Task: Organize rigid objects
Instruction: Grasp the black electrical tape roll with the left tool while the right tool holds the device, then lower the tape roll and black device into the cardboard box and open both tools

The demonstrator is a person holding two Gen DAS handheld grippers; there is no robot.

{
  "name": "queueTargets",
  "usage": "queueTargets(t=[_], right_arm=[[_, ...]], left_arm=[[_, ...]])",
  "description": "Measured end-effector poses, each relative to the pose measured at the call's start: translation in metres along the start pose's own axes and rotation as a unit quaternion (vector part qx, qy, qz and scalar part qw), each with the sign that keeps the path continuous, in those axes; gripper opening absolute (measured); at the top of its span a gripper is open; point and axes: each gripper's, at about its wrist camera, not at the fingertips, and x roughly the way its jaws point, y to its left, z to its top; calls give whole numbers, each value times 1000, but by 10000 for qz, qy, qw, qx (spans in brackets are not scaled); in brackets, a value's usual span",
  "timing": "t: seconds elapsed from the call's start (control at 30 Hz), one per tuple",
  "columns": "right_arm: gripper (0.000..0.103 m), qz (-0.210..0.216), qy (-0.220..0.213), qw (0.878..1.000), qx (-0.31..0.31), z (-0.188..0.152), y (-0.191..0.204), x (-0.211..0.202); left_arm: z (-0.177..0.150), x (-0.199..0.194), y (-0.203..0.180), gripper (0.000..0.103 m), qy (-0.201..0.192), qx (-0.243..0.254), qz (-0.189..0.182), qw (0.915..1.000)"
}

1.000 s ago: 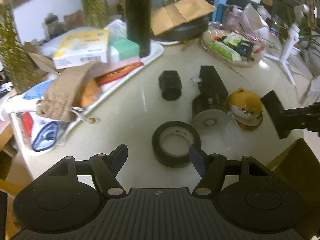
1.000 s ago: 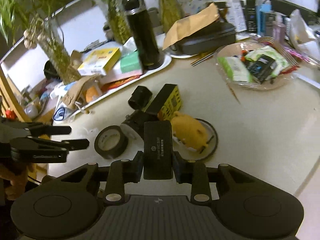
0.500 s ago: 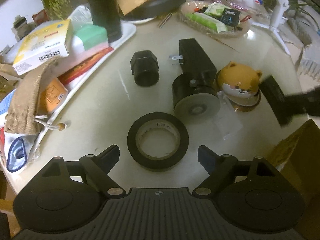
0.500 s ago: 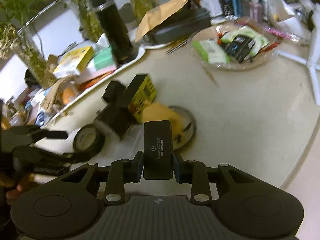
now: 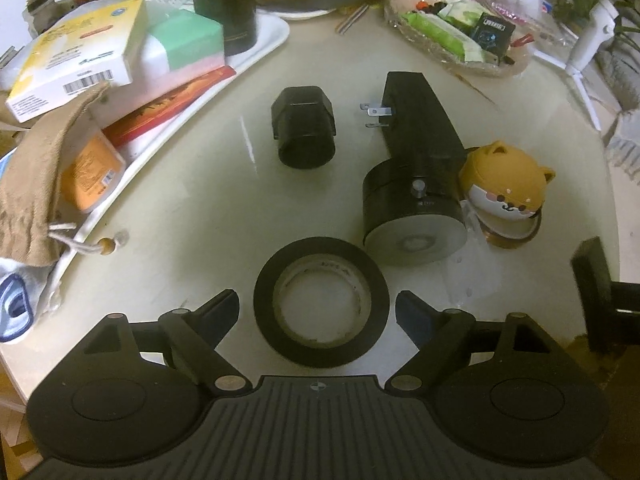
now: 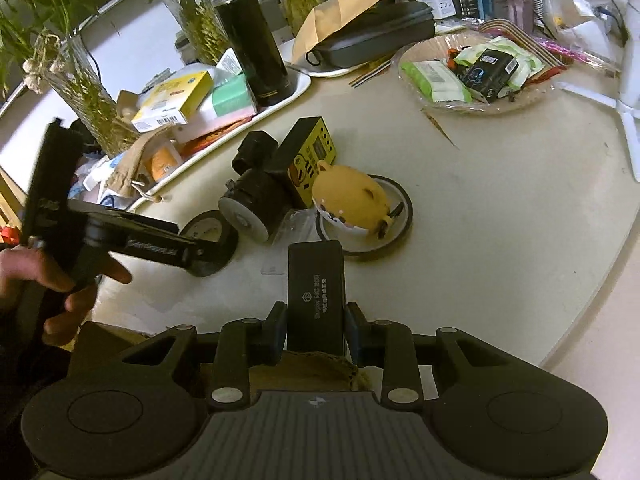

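My left gripper (image 5: 318, 306) is open, its jaws on either side of a black tape roll (image 5: 321, 301) lying flat on the beige table (image 5: 200, 184); they do not touch it. My right gripper (image 6: 316, 326) is shut on a black rectangular box (image 6: 316, 290), held above the table's near edge. Beyond the roll lie a black round device (image 5: 414, 212), a black plug adapter (image 5: 418, 120), a small black cap piece (image 5: 304, 132) and an orange dog figurine (image 5: 506, 192). The tape roll (image 6: 208, 236) is partly hidden by the left gripper in the right wrist view.
A white tray (image 5: 276, 32) at the left holds boxes, a tan pouch (image 5: 40, 160) and a black flask (image 5: 224, 4). A basket of packets (image 5: 460, 36) stands at the back right. A brown box (image 6: 316, 372) lies below the right gripper.
My left gripper has moved forward and down, so the tape roll now sits between its open jaws. My right gripper has pulled back toward the table's edge with the black box.
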Motion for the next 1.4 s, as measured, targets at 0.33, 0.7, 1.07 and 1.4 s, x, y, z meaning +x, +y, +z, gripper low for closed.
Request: queueTargets(t=[0.33, 0.7, 1.07, 1.4], right_arm=[[33, 33, -369, 9992, 162, 3, -9, -15], [33, 23, -538, 9985, 112, 5, -3, -23], [33, 145, -693, 9974, 104, 0, 9, -33], [33, 232, -724, 9971, 89, -15, 22, -43]], left_arm=[[3, 5, 0, 73, 92, -74, 211, 9997], [-1, -39, -2, 73, -489, -37, 407, 9980], [-33, -93, -6, 73, -1264, -280, -117, 9915], [-79, -128, -12, 73, -1774, -454, -417, 9822]])
